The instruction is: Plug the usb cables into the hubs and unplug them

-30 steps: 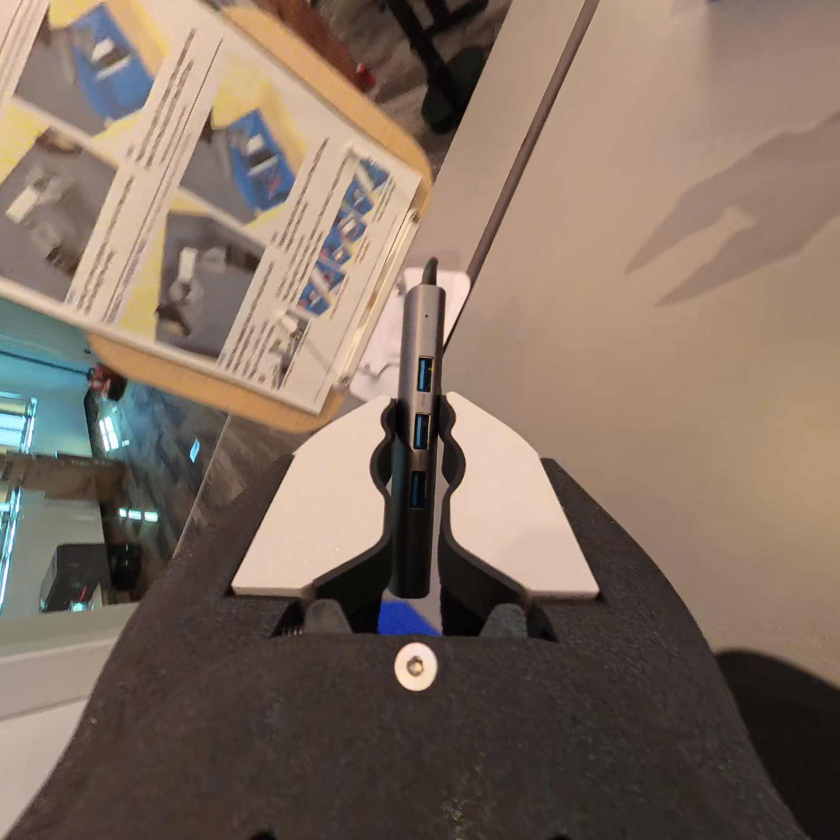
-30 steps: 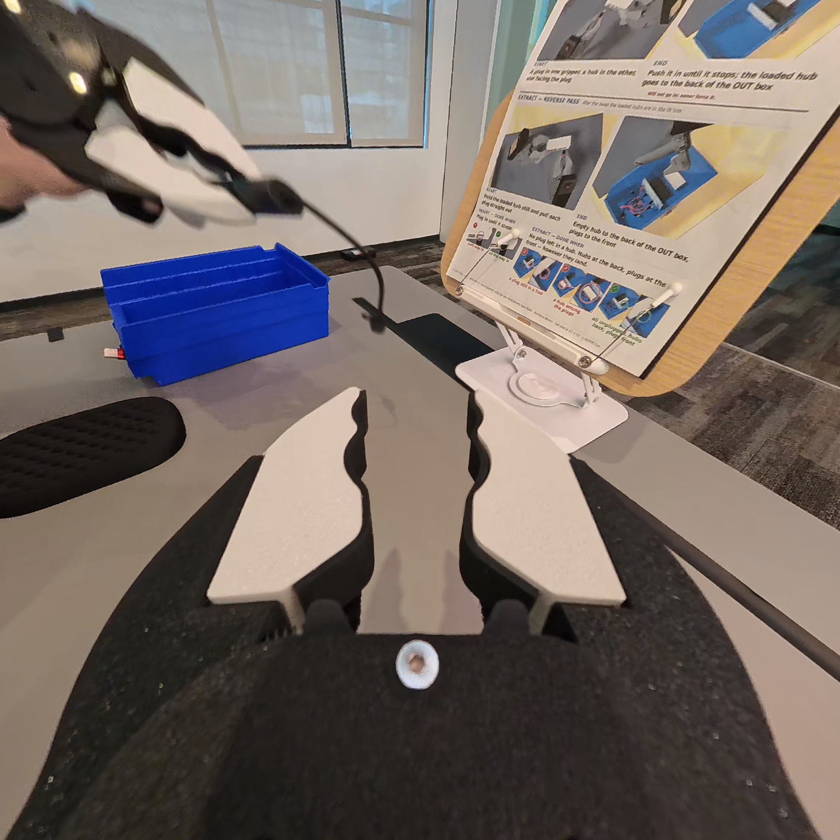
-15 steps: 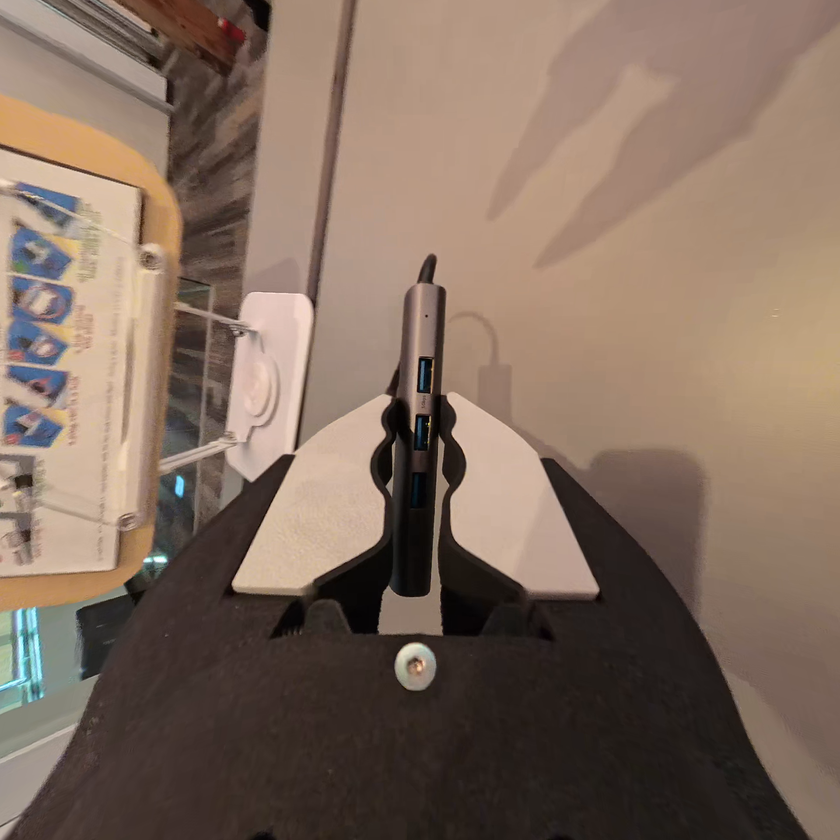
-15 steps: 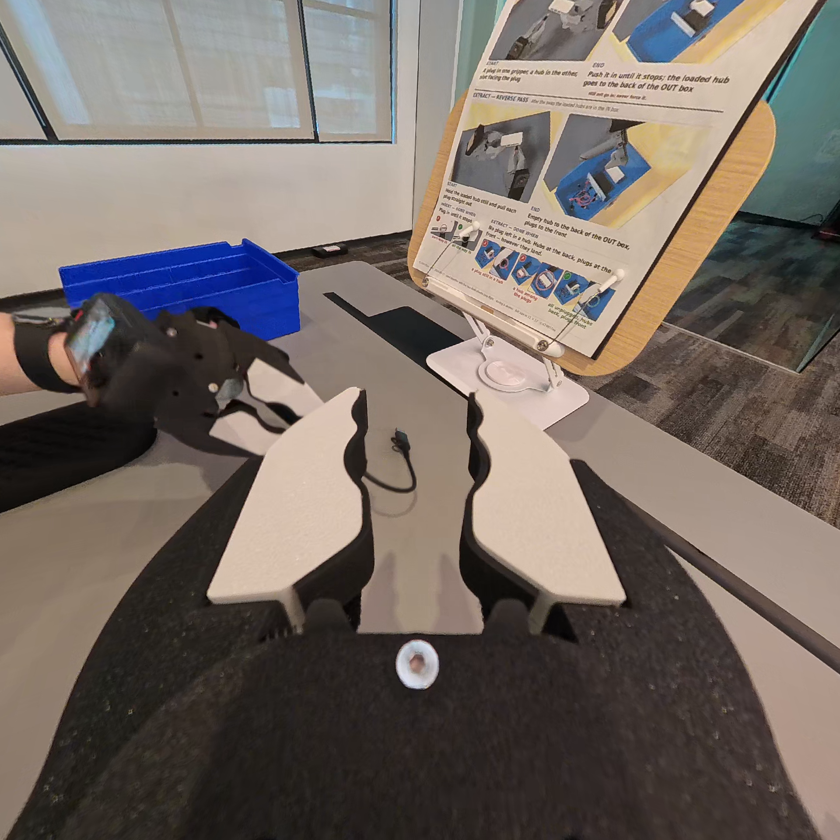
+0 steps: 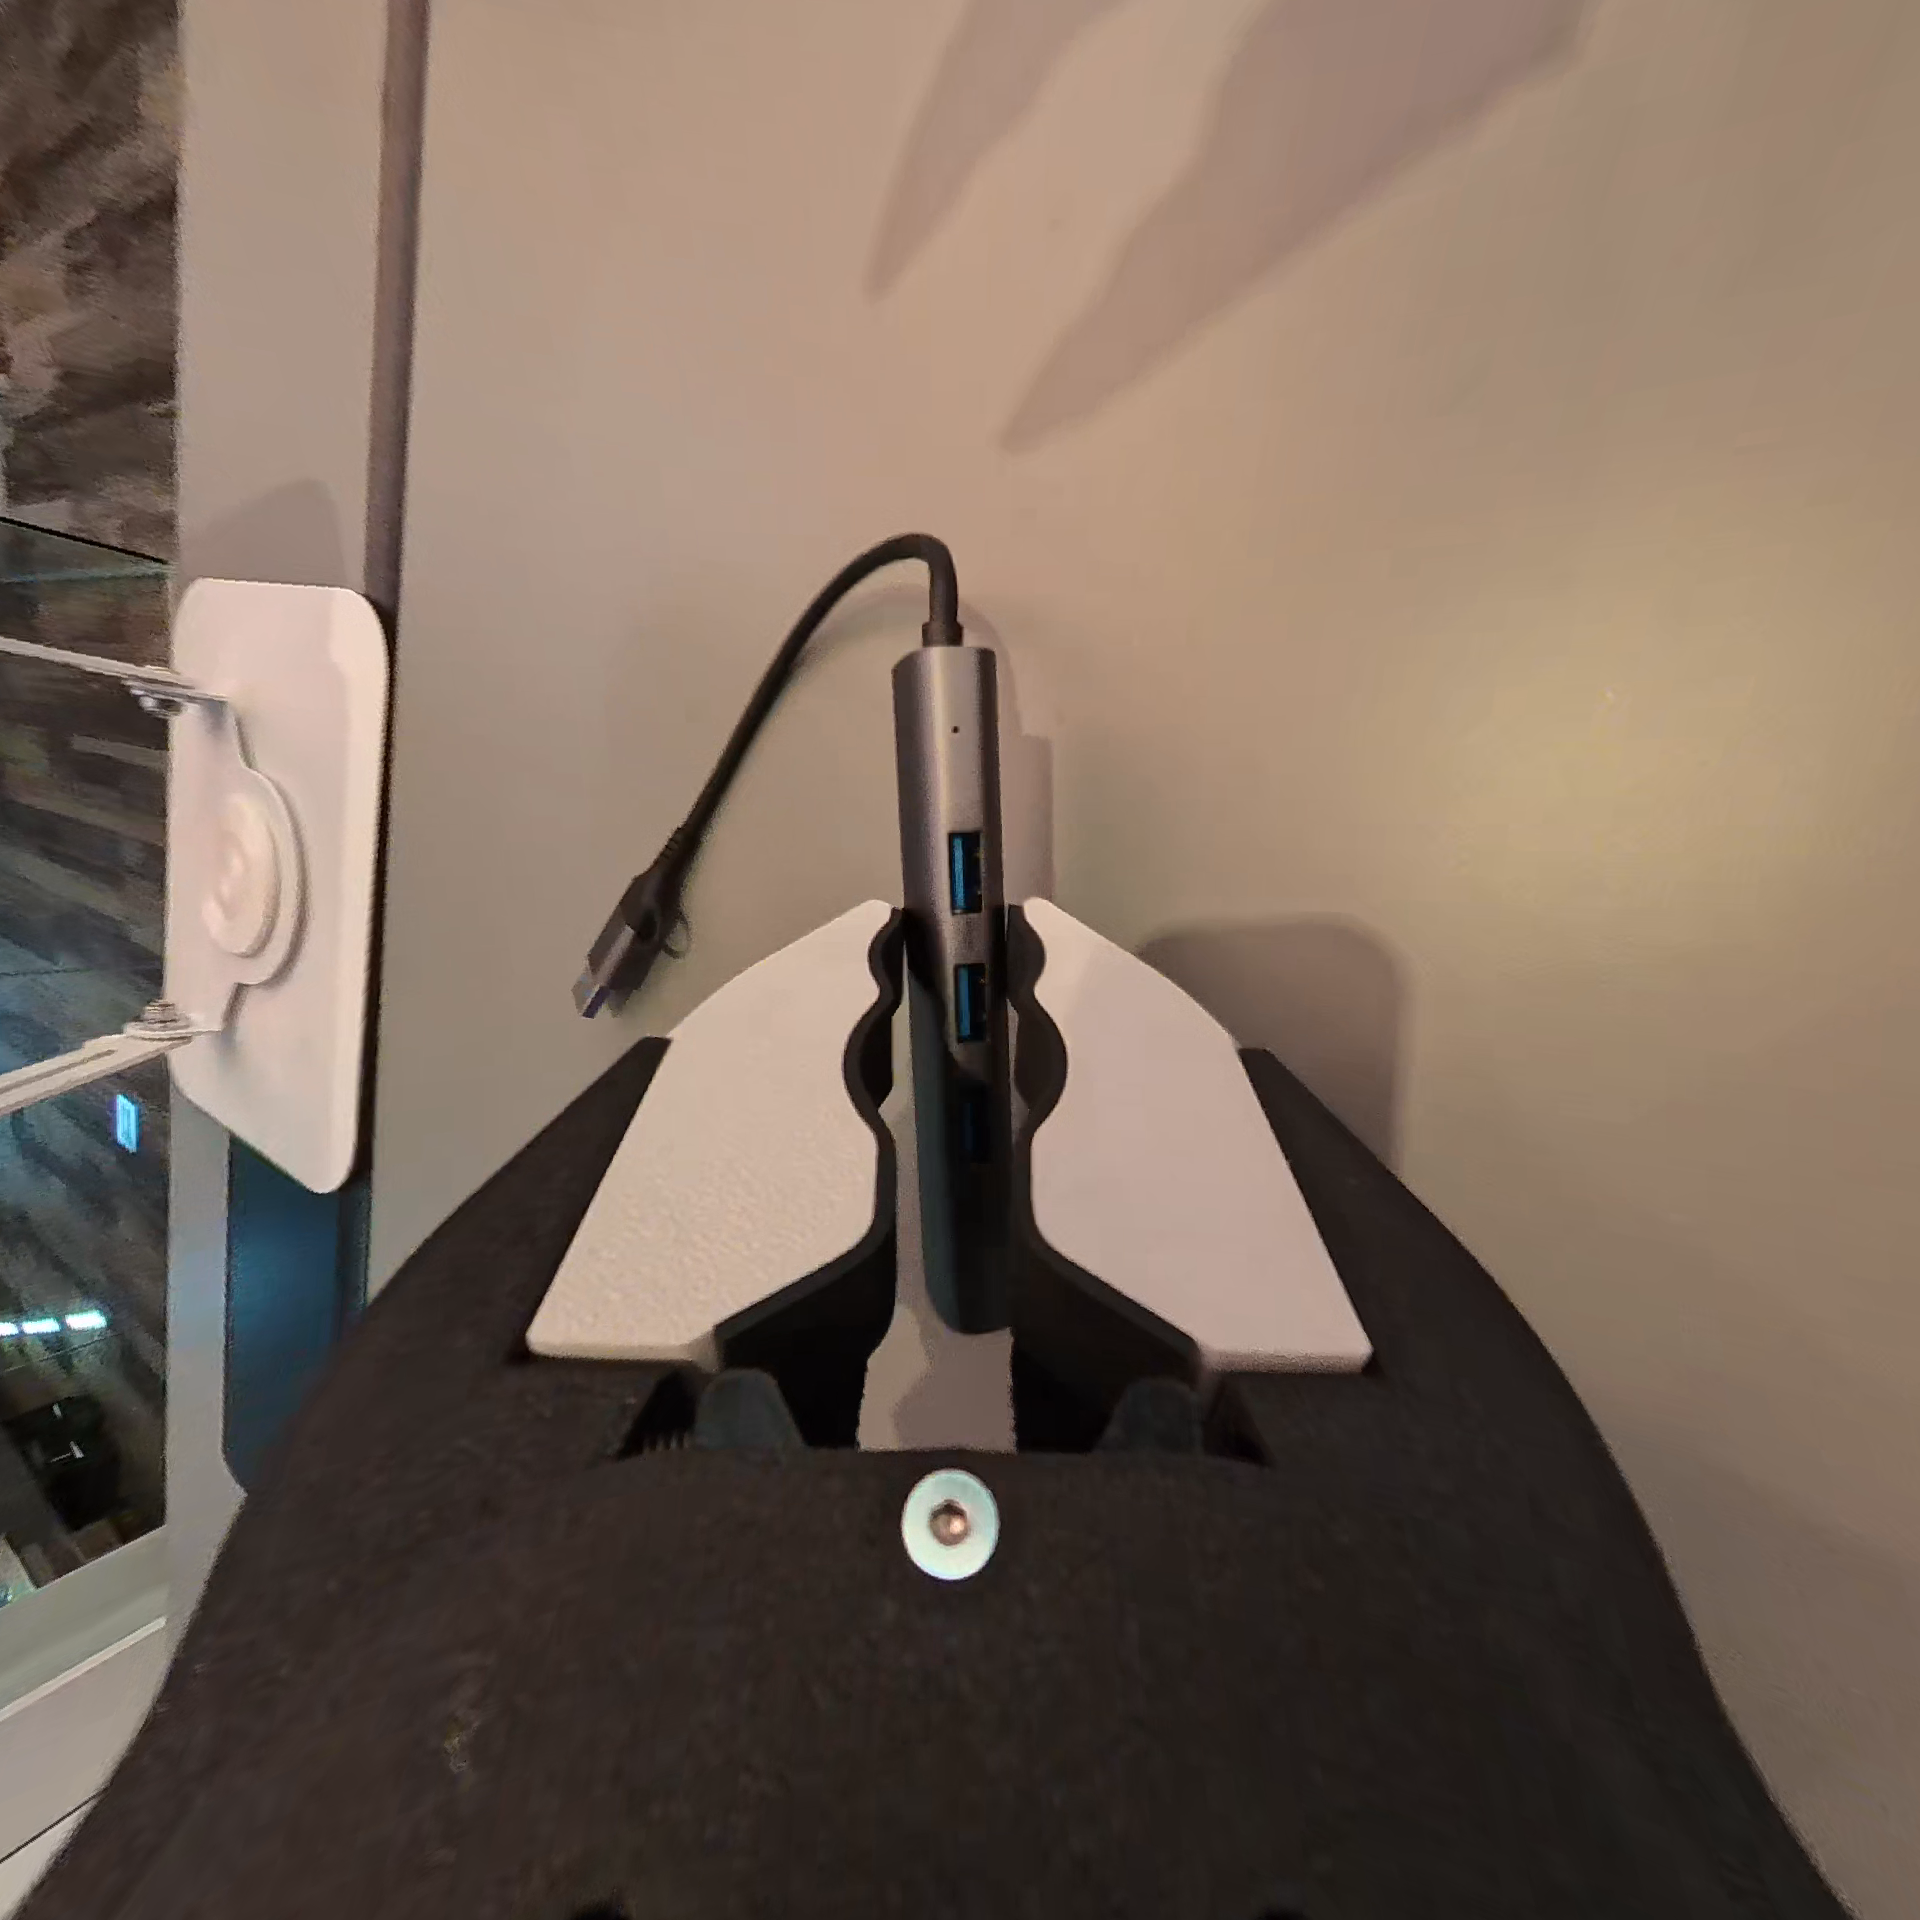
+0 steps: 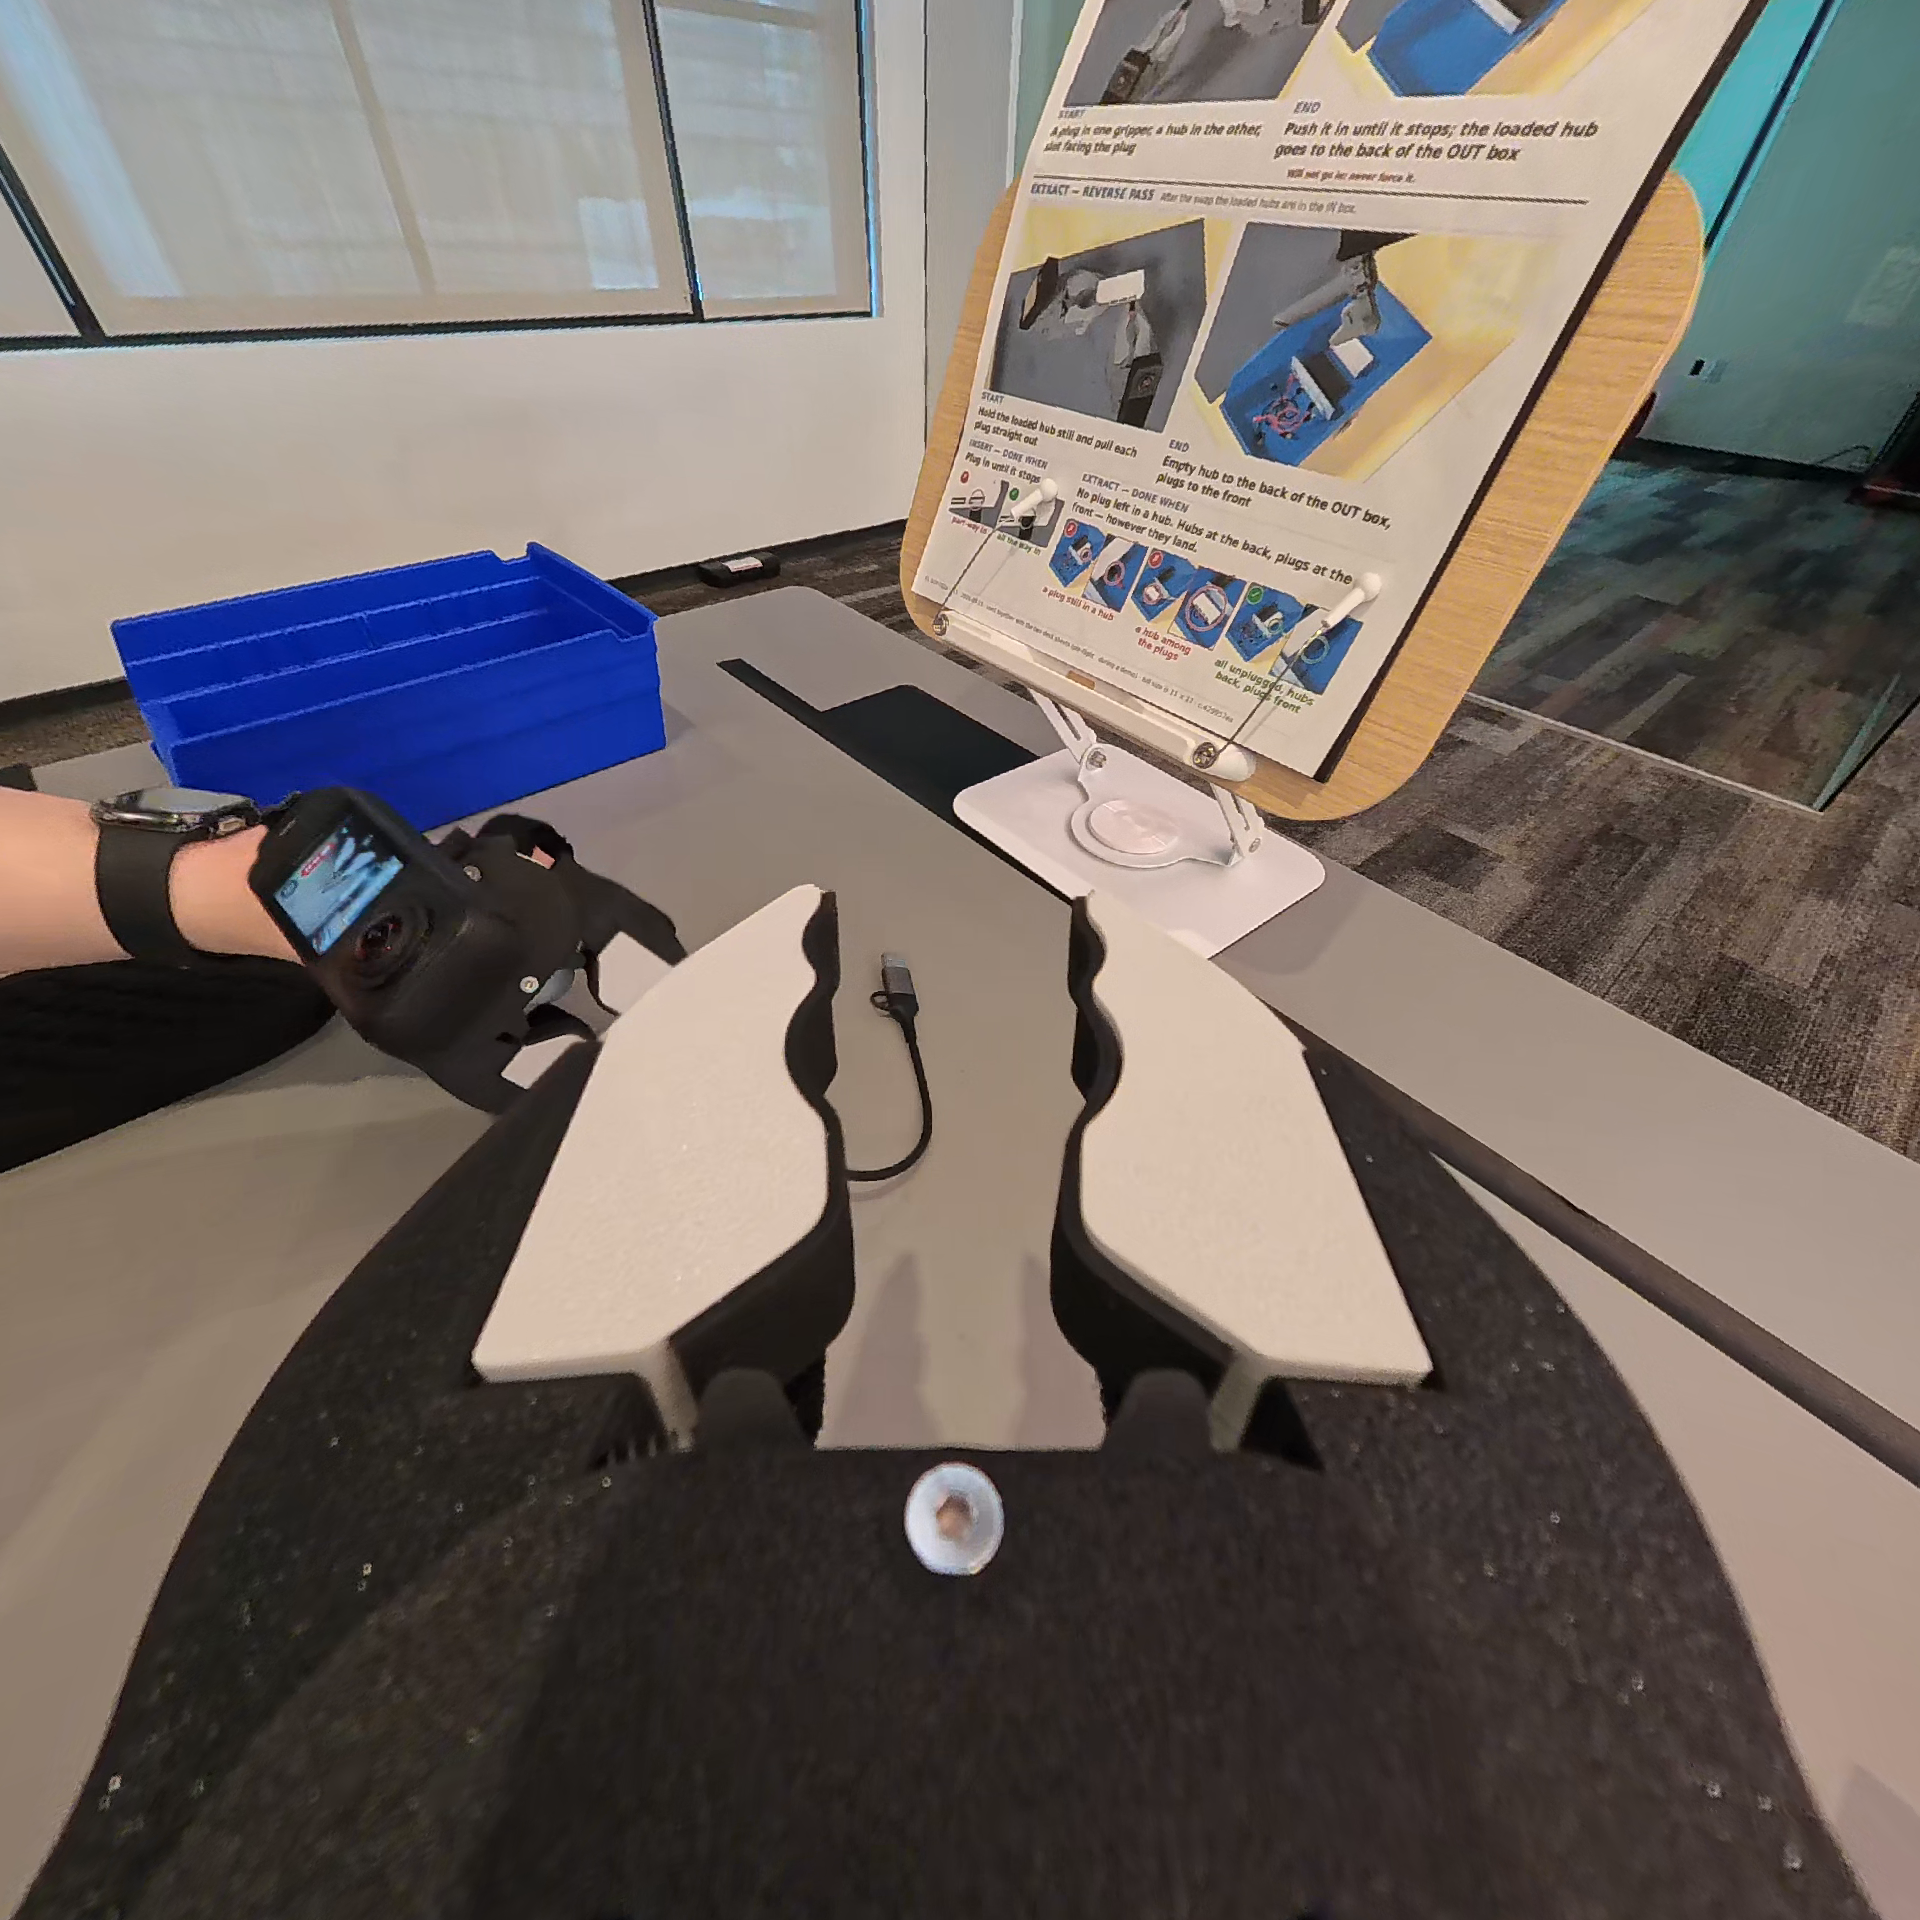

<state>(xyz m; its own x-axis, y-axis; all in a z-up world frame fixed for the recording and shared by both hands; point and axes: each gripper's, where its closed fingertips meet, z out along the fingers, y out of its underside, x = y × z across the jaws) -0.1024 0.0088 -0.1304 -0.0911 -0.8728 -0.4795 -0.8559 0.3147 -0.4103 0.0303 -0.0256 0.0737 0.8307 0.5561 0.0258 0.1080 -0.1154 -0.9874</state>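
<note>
The hub [image 5: 951,935], slim grey with blue ports, sits clamped in the left tongs [image 5: 951,925]; right tongs [image 6: 951,935] apart.

A grey tabletop [image 6: 790,790] carries a blue plastic bin [image 6: 416,675] at its far left, with shallow compartments inside. On the right, a wooden board [image 6: 1579,499] leans tilted on a white stand [image 6: 1143,842] and bears a printed instruction sheet [image 6: 1247,343] with photos. A black textured mat [image 6: 125,1049] lies at the left edge. Beyond are windows [image 6: 436,156], a white wall and patterned carpet [image 6: 1662,852].
</note>
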